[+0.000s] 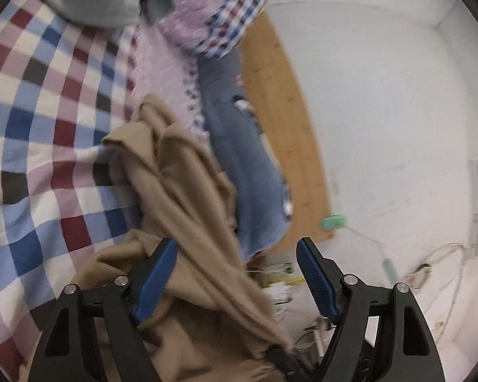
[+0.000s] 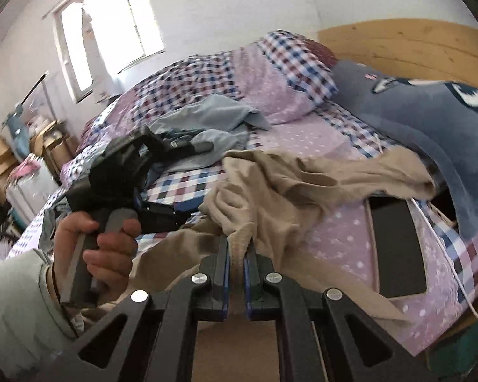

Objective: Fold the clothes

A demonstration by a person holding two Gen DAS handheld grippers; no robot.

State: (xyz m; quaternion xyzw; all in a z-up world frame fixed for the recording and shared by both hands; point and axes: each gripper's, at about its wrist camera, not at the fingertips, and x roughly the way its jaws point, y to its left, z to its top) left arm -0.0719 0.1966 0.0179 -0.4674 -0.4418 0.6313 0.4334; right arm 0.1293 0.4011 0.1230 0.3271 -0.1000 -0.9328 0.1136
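1. R gripper (image 2: 237, 254): jaws pressed together, pinching an edge of the tan garment (image 2: 286, 184); prob. to lift a hem/corner so the cloth can be spread.
2. L gripper (image 1: 235, 270): fingers spread wide, nothing pinched; tan cloth drapes across in front, near the L finger. In right wrist view it's held by a hand (image 2: 105, 248), off to the side.
3. Tan garment lies crumpled on the checked bedspread (image 1: 47, 127), not flat, no neat fold visible.
4. Light blue garment (image 2: 213, 121) bunched farther back by the pillow (image 2: 290, 76); also unfolded.
5. Tablet (image 2: 398, 248) w/ cable lies just beside the tan cloth; could snag.
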